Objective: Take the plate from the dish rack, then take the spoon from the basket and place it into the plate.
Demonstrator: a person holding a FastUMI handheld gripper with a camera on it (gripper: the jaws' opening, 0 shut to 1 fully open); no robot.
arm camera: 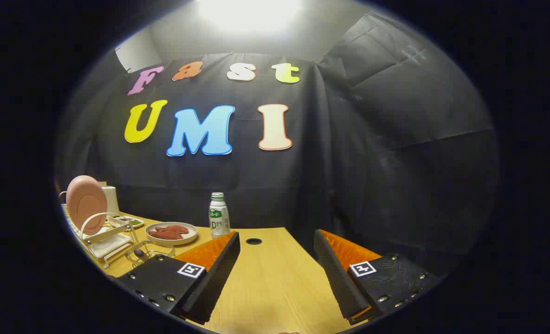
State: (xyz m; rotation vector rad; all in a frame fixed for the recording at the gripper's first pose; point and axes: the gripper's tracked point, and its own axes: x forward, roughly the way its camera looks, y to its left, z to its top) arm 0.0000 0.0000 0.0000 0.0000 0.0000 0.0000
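Table (270, 283) of pale wood fills the near ground, with a small dark round hole (254, 241) set in it just ahead of the fingers and black cloth walls closing the booth behind, lit from above. Largest of the things on it is the white wire dish rack (105, 234), well off to the left of the gripper (277, 273) and beyond its left finger. The pink plate (86, 203) stands on edge in that rack, its round face turned toward the camera, so the first move, as I judge it, is a swing left and forward, with the fingers turned to straddle the plate's rim. A wire basket (145, 254) sits just in front of the rack, touching or nearly touching the left finger's outer side; something dark lies in it, probably the spoon, too small to tell. Beyond the basket rests a shallow dish (171, 233) with reddish food, and beside it a small white bottle (219, 215) with a green label. The fingers stand wide apart, holding nothing, bare table between them.
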